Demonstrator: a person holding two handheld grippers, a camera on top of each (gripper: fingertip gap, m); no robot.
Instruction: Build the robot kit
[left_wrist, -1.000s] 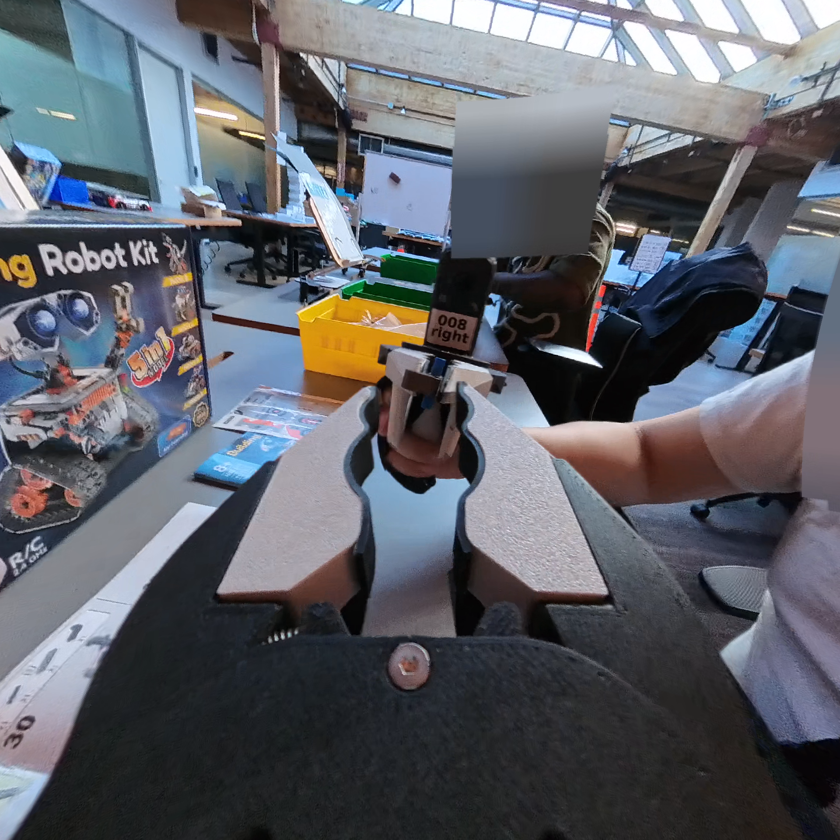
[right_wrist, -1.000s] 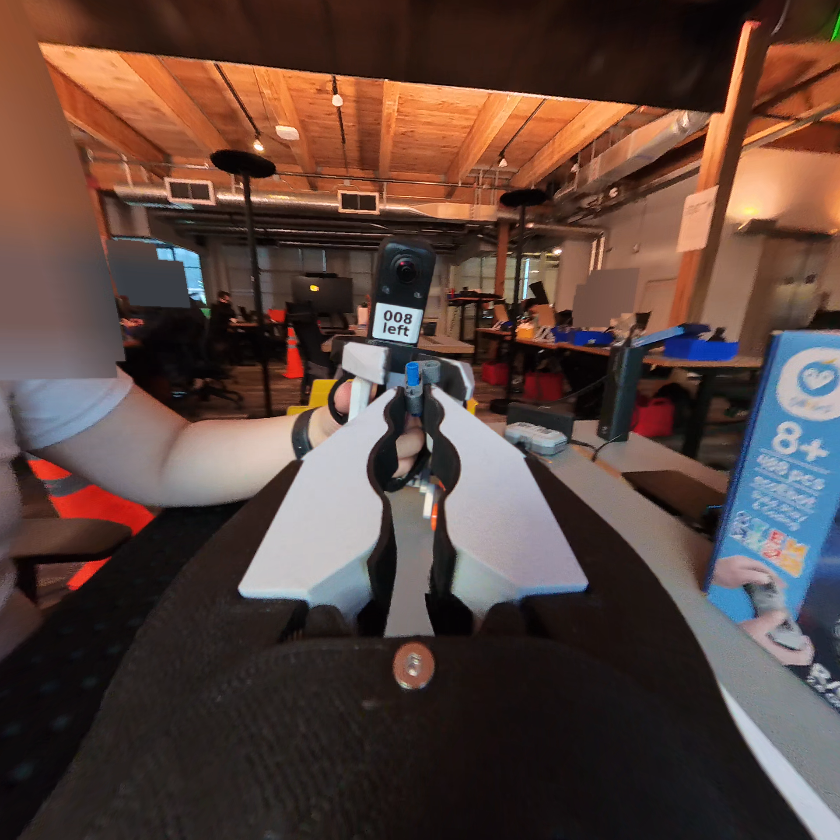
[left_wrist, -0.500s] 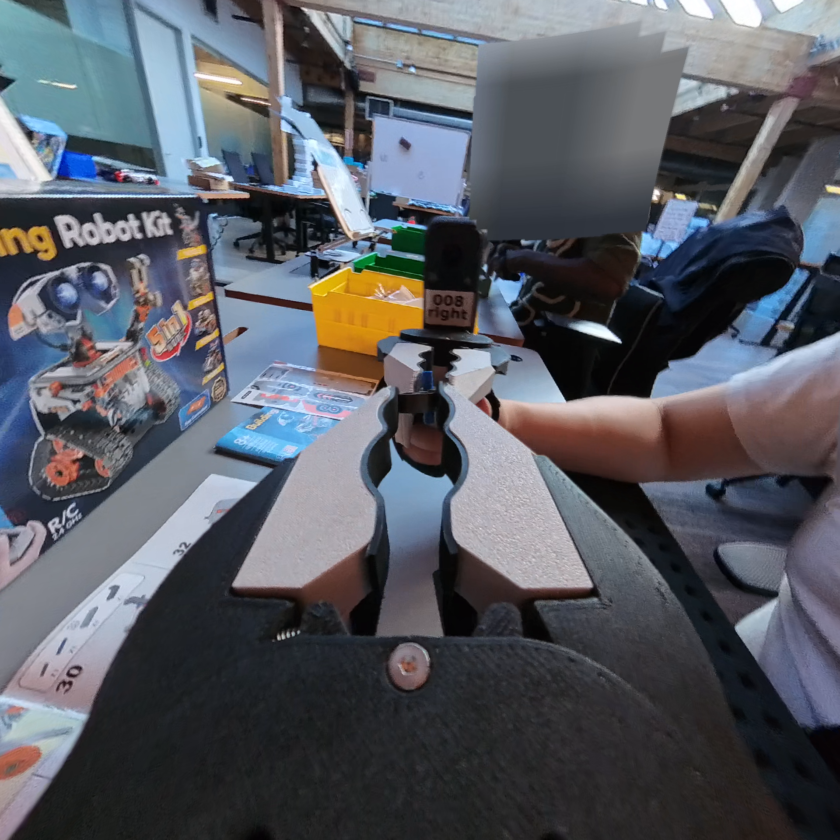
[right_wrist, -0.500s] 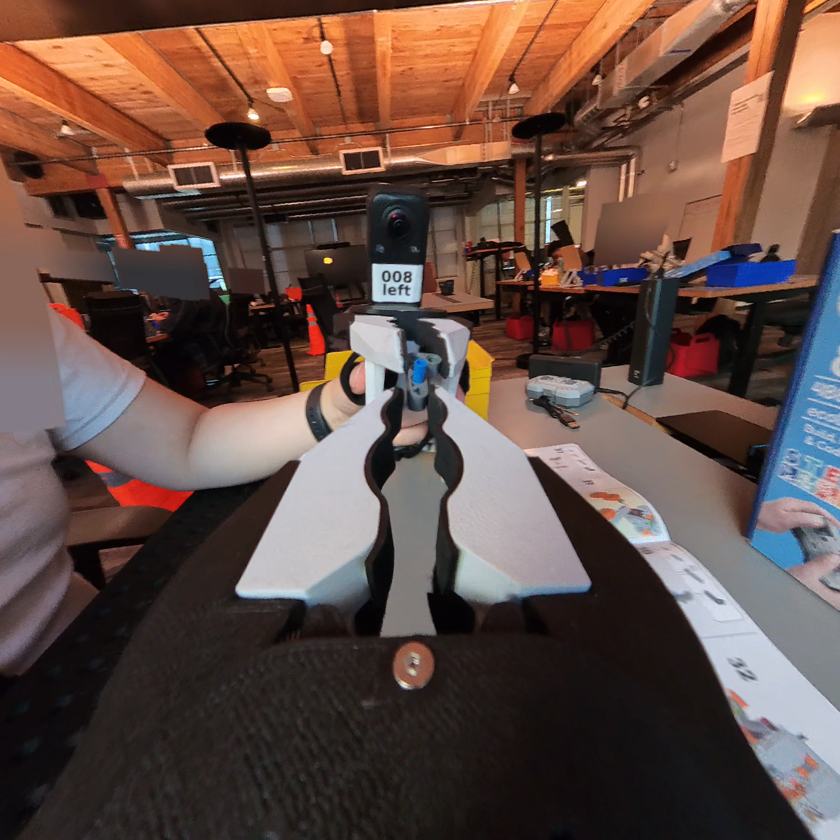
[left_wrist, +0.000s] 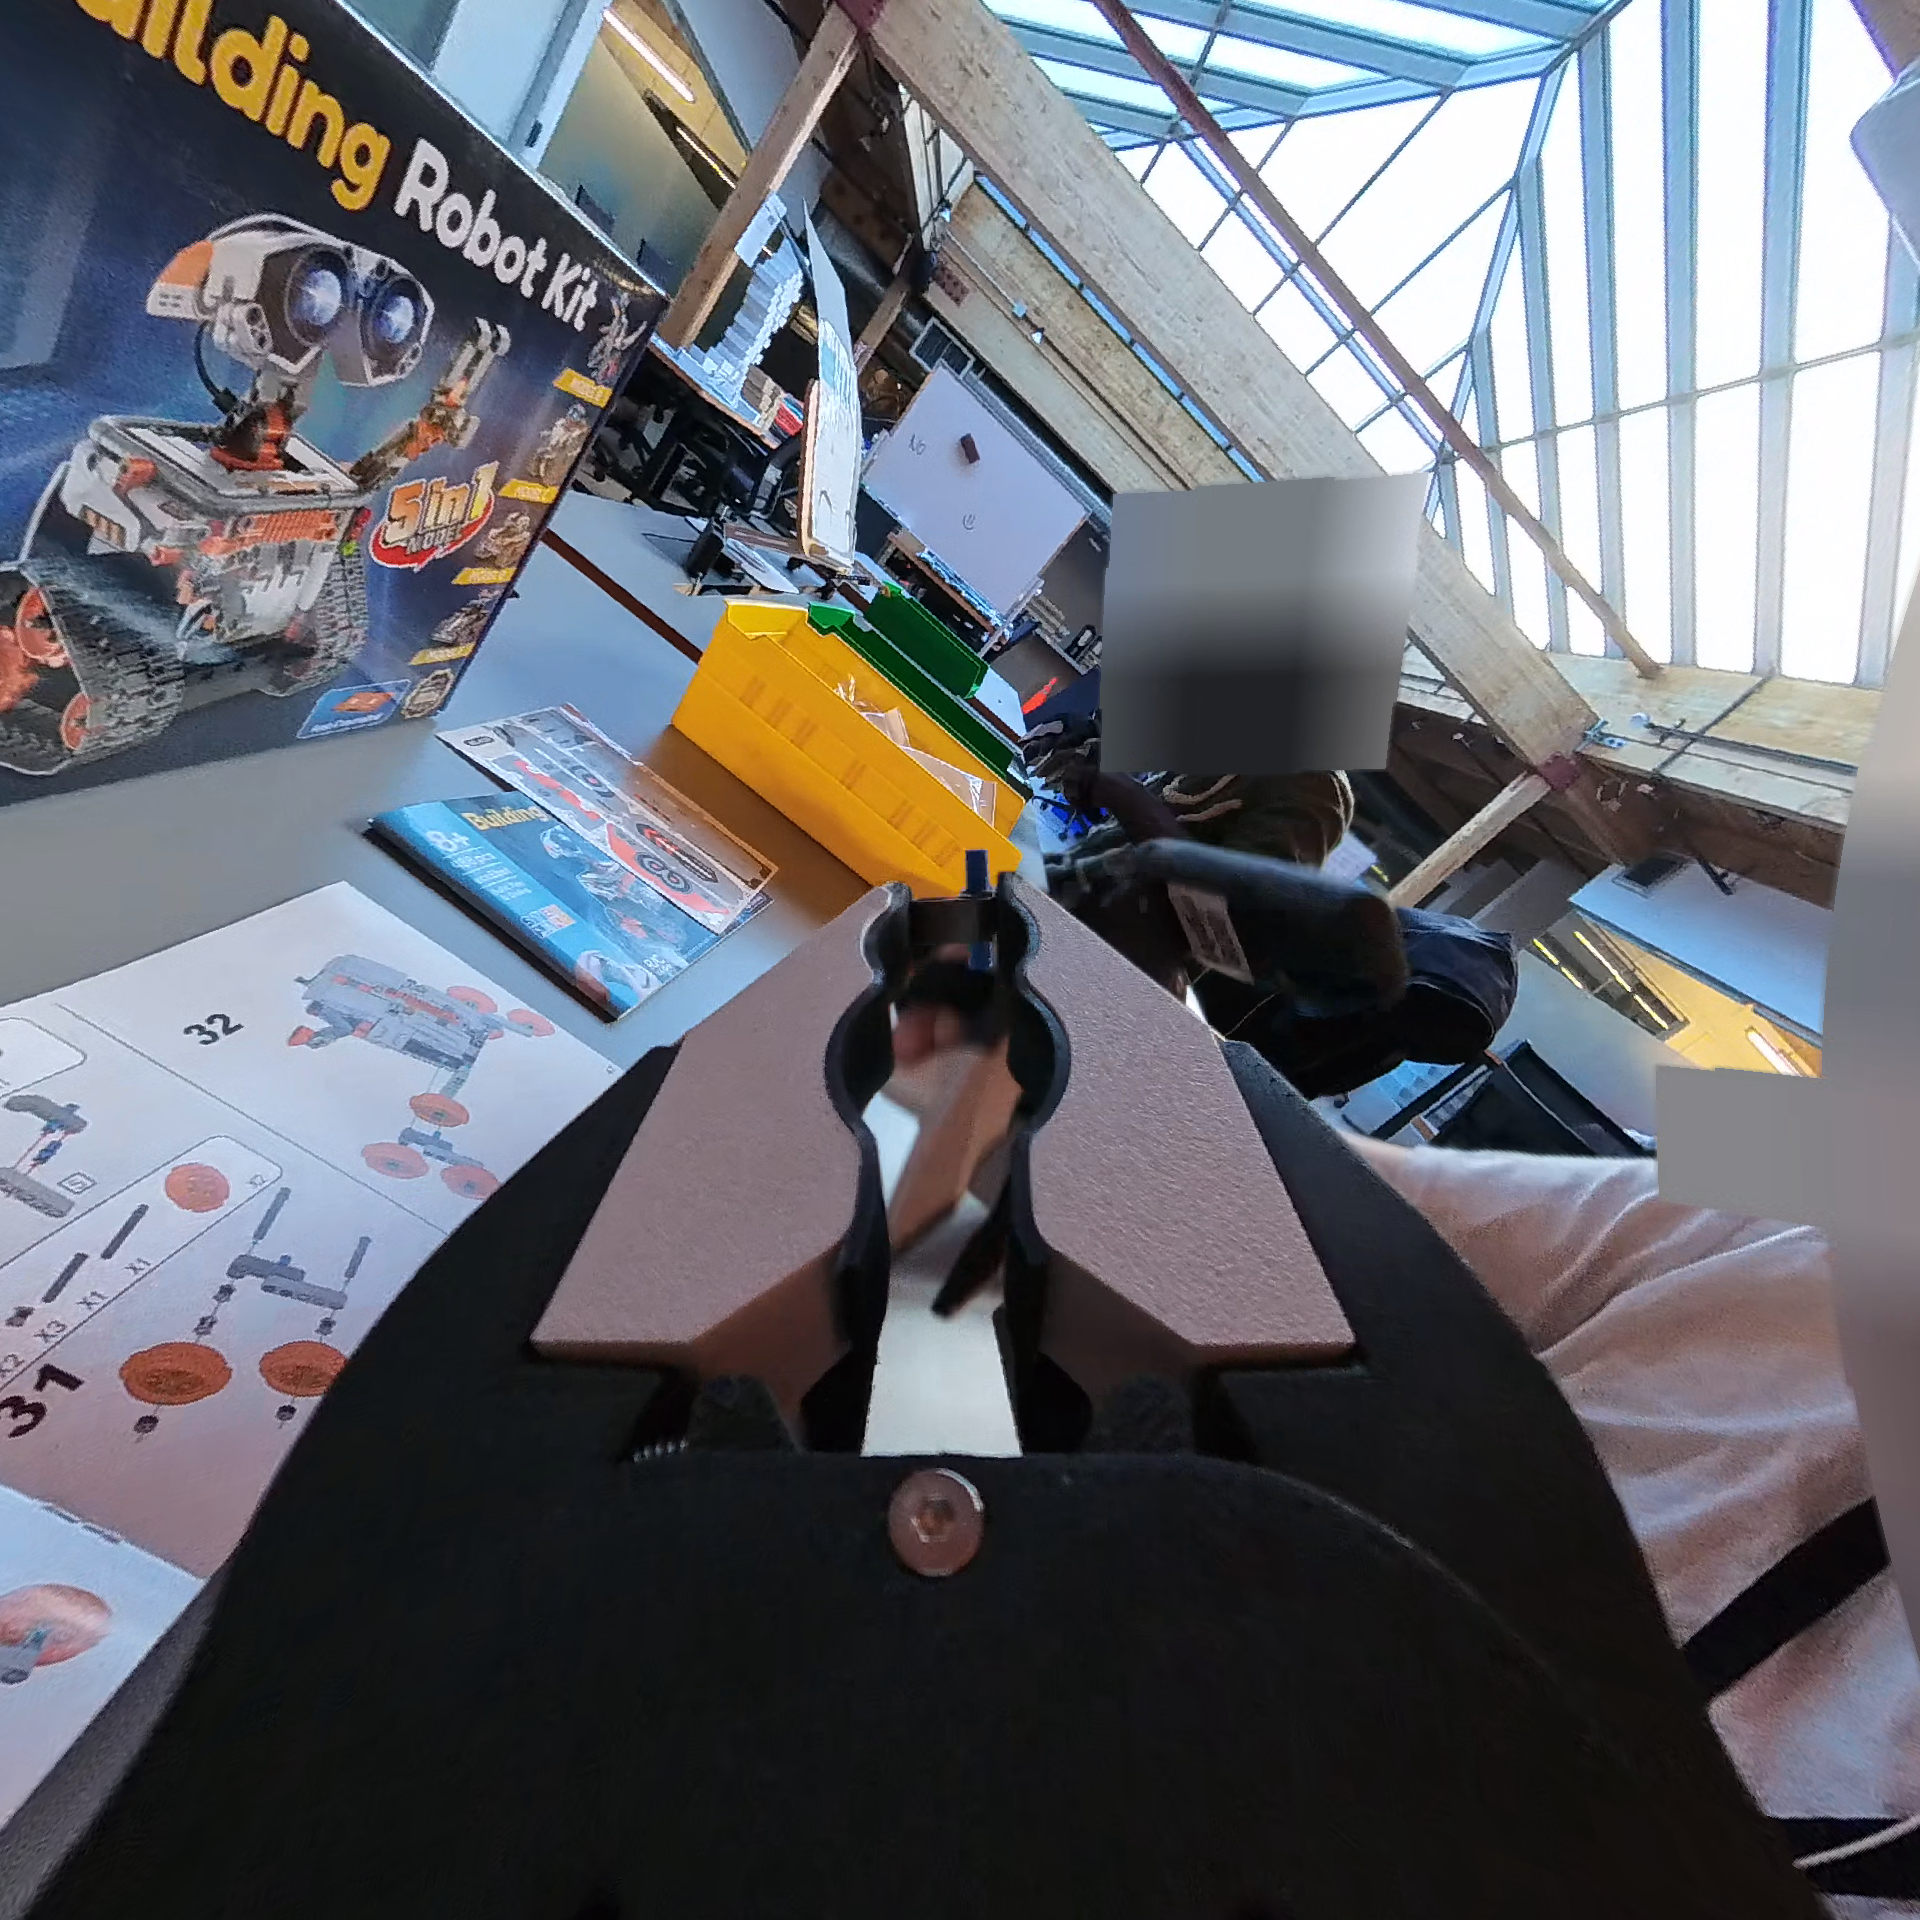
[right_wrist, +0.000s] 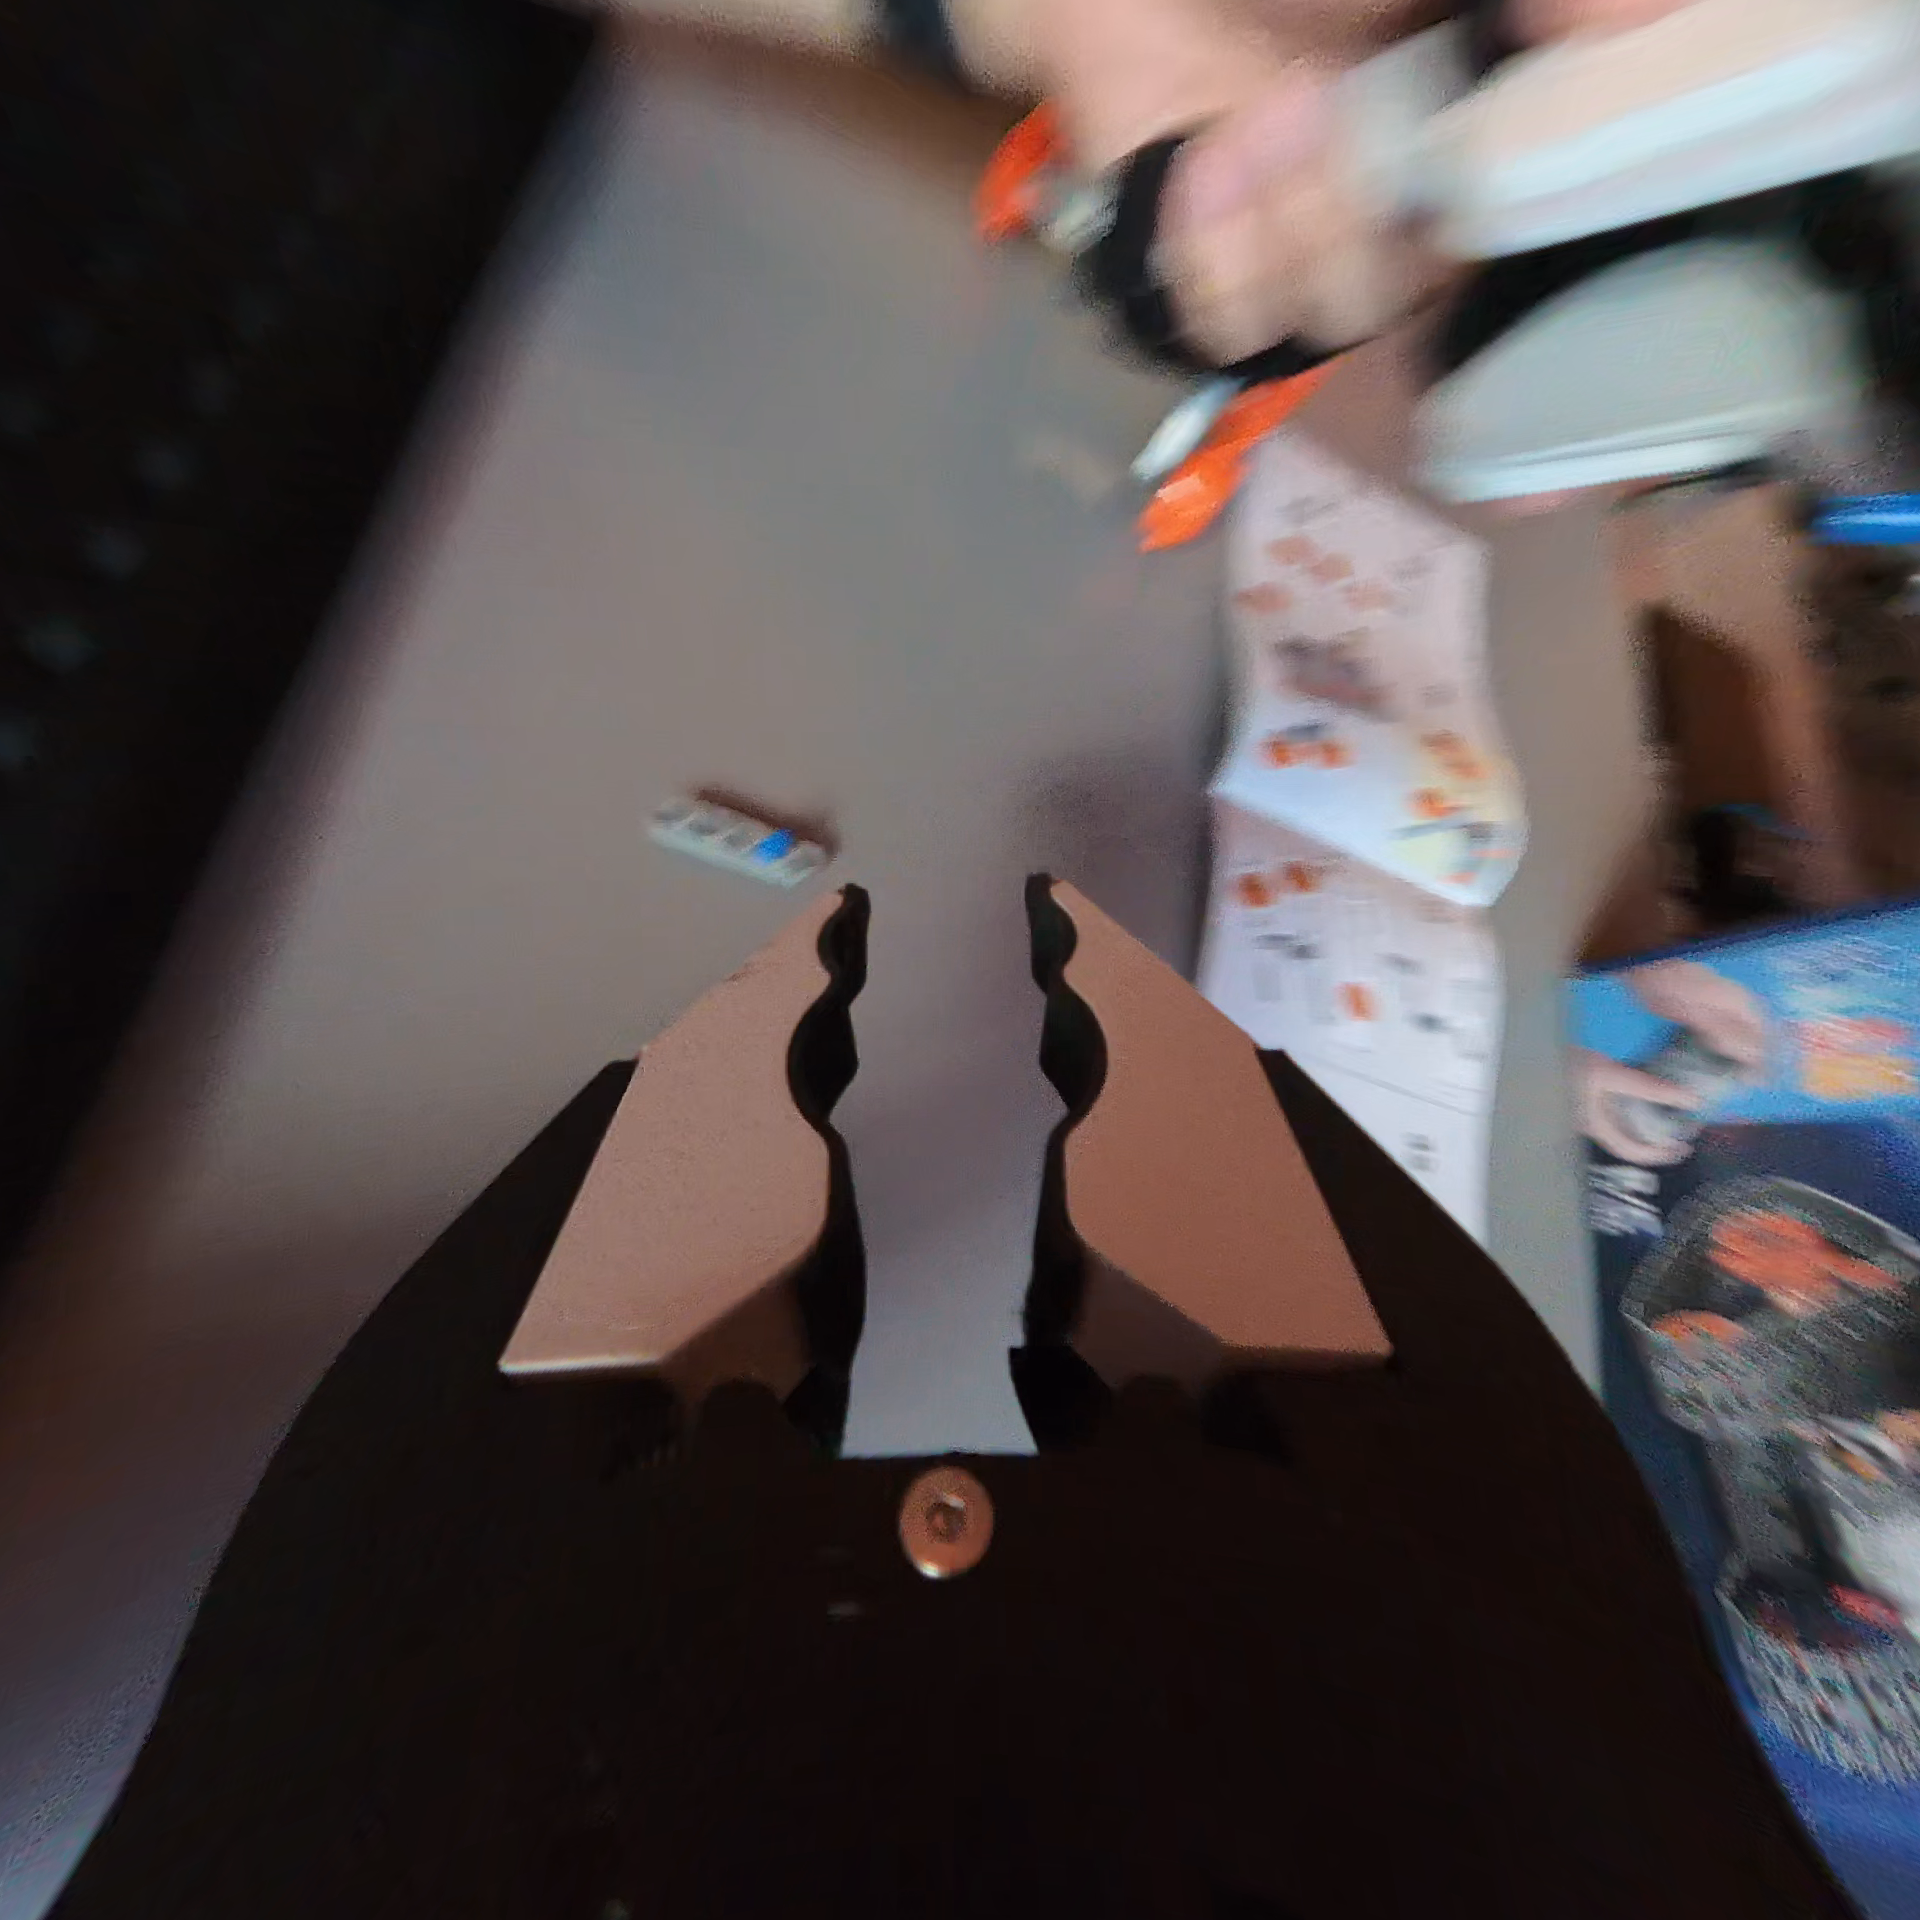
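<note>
- Only the left wrist view shows the dark-blue printed toy box (left_wrist: 260, 395) and yellow plastic bin (left_wrist: 831, 769)
- Left gripper (left_wrist: 951, 914): jaws clamped on a small dark part with blue pin (left_wrist: 975, 883)
- Right gripper (right_wrist: 940, 904): jaws apart, empty; only its blurred view shows the small grey-and-blue beam (right_wrist: 740, 837) on the grey tabletop (right_wrist: 727, 520), just beside the fingertips

A small dark piece with a blue pin (left_wrist: 975, 914) sits pinched between the left gripper's (left_wrist: 951, 904) fingers.

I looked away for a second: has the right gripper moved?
Yes. The right gripper has tipped downward: it faced across the table before, and now looks down on it, open, near a small grey-and-blue piece.
</note>
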